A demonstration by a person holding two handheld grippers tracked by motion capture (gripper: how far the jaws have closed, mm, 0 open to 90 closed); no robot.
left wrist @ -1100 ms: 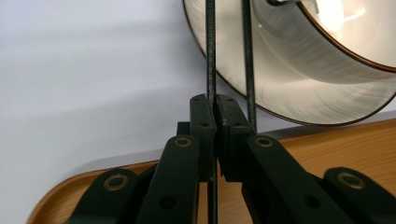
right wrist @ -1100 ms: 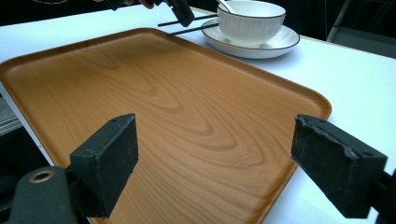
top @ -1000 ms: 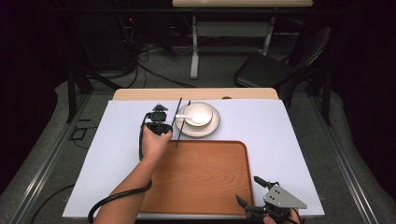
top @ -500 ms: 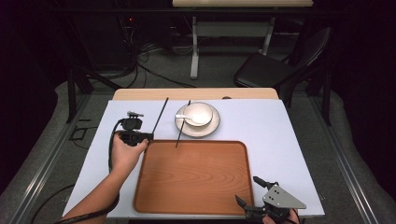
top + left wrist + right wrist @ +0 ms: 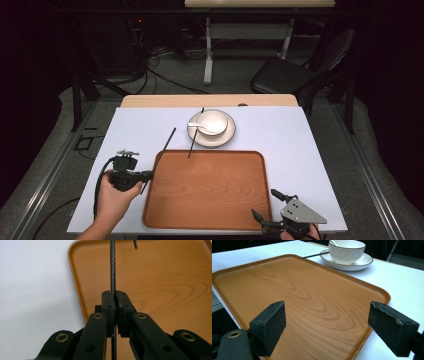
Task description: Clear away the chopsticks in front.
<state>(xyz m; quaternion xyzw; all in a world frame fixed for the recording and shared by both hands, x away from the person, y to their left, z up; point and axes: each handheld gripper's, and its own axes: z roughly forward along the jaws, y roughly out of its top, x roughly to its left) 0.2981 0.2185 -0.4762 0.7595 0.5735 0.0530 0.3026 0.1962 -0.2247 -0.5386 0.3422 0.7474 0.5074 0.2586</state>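
A thin black chopstick (image 5: 161, 155) is pinched near its lower end in the left gripper (image 5: 114, 298), jaws pressed together on it; it runs forward past the jaw tips, over the wooden tray's (image 5: 210, 190) left rim. Judged step: laying it on the tray. Keep the stick level and let go only once it rests on wood. Farther ahead, a second chopstick (image 5: 196, 132) leans on the saucer (image 5: 225, 139) under the bowl (image 5: 213, 121). The right gripper (image 5: 325, 327) hovers spread over the tray's near corner.
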